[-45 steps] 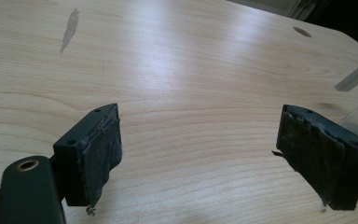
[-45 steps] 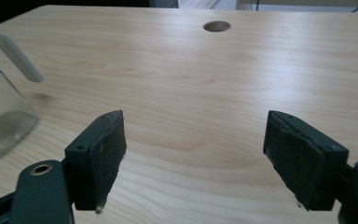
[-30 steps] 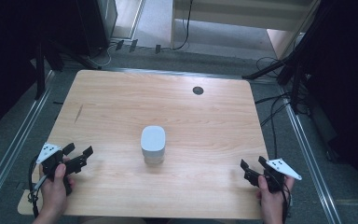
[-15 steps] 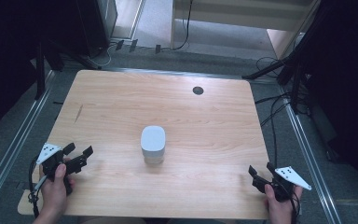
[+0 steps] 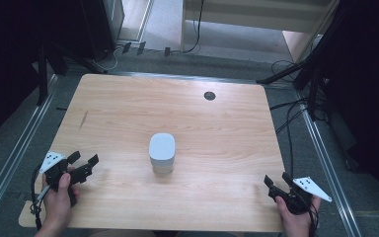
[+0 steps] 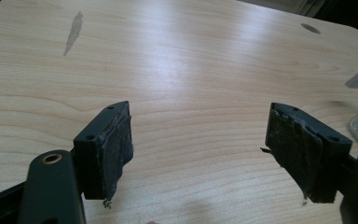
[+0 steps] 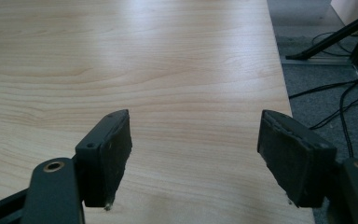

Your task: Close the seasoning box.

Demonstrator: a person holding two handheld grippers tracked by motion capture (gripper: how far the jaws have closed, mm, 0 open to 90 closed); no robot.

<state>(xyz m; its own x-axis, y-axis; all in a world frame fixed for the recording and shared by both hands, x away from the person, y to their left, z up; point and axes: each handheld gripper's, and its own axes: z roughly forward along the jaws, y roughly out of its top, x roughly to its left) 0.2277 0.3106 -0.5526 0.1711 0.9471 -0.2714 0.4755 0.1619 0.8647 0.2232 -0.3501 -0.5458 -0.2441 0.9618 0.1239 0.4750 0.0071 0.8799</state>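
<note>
While the right gripper point(image 5: 278, 186) slides back to the surface point(image 5: 128, 108) edge, both sets of fingers stay spread and empty, box point(image 5: 162, 152) untouched.

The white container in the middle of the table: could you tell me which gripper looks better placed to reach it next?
Probably the left gripper: it sits nearer the white container, jaws open and angled toward it. The right gripper, also open, waits at the table's far corner.

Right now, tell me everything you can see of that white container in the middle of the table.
The white container is a small, upright box-like tub with rounded corners and a flat, closed top, plastic by its look. It stands alone near the middle of the wooden table, resting on it, with nothing else touching it; both grippers sit apart near the front edge.
</note>
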